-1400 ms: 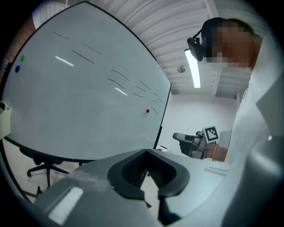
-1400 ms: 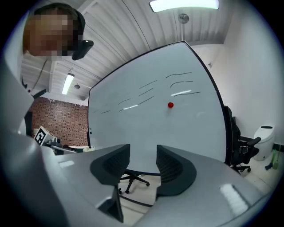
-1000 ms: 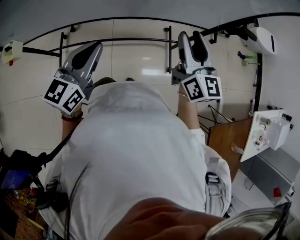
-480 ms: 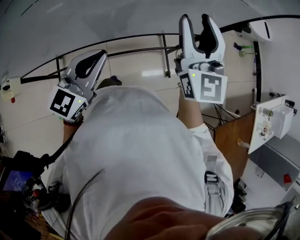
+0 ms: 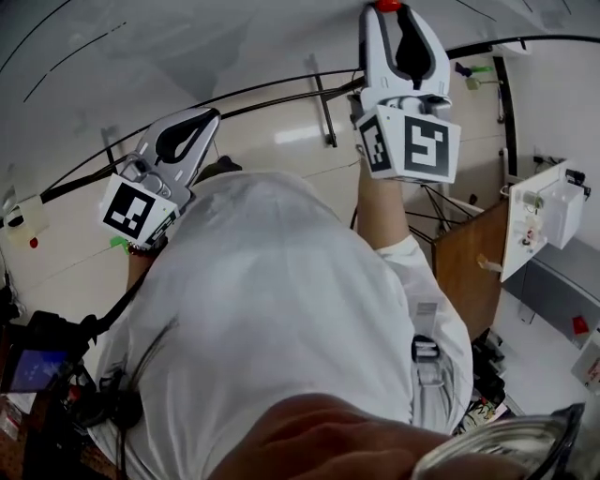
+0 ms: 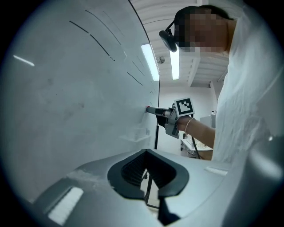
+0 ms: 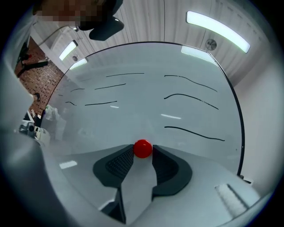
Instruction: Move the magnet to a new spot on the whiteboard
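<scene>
A small red round magnet (image 7: 143, 148) sits on the whiteboard (image 7: 133, 97), below several black marker lines. My right gripper (image 7: 143, 150) is shut on the magnet, with a jaw tip touching each side of it. In the head view this gripper (image 5: 387, 9) is raised high against the whiteboard (image 5: 187, 47), and the magnet (image 5: 387, 4) shows at the top edge. The left gripper view shows the right gripper (image 6: 150, 109) from the side, pressed to the board. My left gripper (image 5: 200, 114) hangs lower left, shut and empty, near the board.
The board's black frame (image 5: 281, 89) and its stand posts run below the board. A wooden table (image 5: 464, 267) and a white box device (image 5: 548, 216) stand at the right. Dark equipment (image 5: 37, 361) sits at the lower left. The person's white shirt fills the middle.
The right gripper has risen up along the board to the red magnet, its jaws now around it. The left gripper has stayed about where it was.
</scene>
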{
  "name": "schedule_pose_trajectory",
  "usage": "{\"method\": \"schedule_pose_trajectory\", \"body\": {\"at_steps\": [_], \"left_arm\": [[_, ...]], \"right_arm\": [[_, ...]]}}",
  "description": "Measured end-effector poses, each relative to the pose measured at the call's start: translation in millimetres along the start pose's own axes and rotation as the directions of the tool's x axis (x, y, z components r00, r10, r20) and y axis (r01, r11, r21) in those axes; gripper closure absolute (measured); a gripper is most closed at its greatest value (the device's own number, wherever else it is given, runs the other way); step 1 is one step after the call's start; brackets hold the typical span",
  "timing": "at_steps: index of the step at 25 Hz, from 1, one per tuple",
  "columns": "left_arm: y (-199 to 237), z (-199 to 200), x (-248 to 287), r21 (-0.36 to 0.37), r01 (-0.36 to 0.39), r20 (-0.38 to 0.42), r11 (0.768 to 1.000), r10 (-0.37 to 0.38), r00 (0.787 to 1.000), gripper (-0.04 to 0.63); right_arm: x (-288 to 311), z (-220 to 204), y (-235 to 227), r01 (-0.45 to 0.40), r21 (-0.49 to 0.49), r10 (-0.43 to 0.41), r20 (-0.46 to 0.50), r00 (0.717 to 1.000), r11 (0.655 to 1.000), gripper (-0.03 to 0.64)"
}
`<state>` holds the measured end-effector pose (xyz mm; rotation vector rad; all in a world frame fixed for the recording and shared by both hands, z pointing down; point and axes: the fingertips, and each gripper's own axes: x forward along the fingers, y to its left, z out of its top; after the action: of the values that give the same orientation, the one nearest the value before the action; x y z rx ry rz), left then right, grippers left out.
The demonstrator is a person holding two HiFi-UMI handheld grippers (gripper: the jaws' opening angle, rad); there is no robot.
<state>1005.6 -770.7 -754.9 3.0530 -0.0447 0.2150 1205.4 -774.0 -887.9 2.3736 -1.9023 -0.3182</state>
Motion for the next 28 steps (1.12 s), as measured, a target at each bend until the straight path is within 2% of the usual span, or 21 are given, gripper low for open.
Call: {"method": "schedule_pose_trajectory", "body": {"at_steps": [3, 8, 11, 15, 18, 20, 22, 25, 28], "left_arm": [[3, -15, -17, -0.027, 0.001, 0.0, 1.0, -0.001, 1.0, 0.595], [5, -14, -4, -0.065, 0.023, -0.031, 0.998, -0.025, 0.999, 0.595], [8, -13, -6, -0.063, 0.021, -0.035, 0.998, -0.023, 0.999, 0.595], [11, -29, -34, -0.064, 0.008, -0.019, 0.998, -0.009, 1.0, 0.595], [7, -32, -24, -0.056, -0.003, -0.031, 0.998, 0.001, 1.0, 0.595], [-11, -33, -9, -0.061, -0.022, -0.048, 0.998, 0.019, 0.999, 0.595], [-46, -37, 7, -0.078, -0.05, -0.062, 0.996, 0.045, 0.997, 0.595], [-105, -46, 24, -0.101, -0.076, -0.079, 0.992, 0.069, 0.995, 0.595], [-141, -50, 25, -0.109, -0.099, -0.068, 0.989, 0.092, 0.993, 0.595]], "right_arm": [[-7, 0, 22, 0.006, -0.029, -0.006, 0.006, 1.0, 1.0, 0.489], [-6, 2, 8, 0.009, -0.035, -0.009, 0.005, 1.0, 0.999, 0.491], [-7, 14, 12, 0.005, -0.052, -0.004, 0.019, 1.0, 0.999, 0.491], [-16, 12, 50, -0.025, -0.059, 0.026, 0.024, 0.999, 0.998, 0.491], [-22, 7, 45, -0.057, -0.03, 0.058, 0.033, 0.998, 0.998, 0.491], [-41, 1, 31, -0.09, 0.005, 0.089, 0.053, 0.995, 0.996, 0.491], [-74, -4, 12, -0.134, 0.026, 0.131, 0.075, 0.988, 0.991, 0.491], [-121, -13, -13, -0.188, 0.021, 0.185, 0.106, 0.977, 0.982, 0.491], [-147, -24, -25, -0.209, 0.017, 0.207, 0.098, 0.973, 0.978, 0.491]]}}
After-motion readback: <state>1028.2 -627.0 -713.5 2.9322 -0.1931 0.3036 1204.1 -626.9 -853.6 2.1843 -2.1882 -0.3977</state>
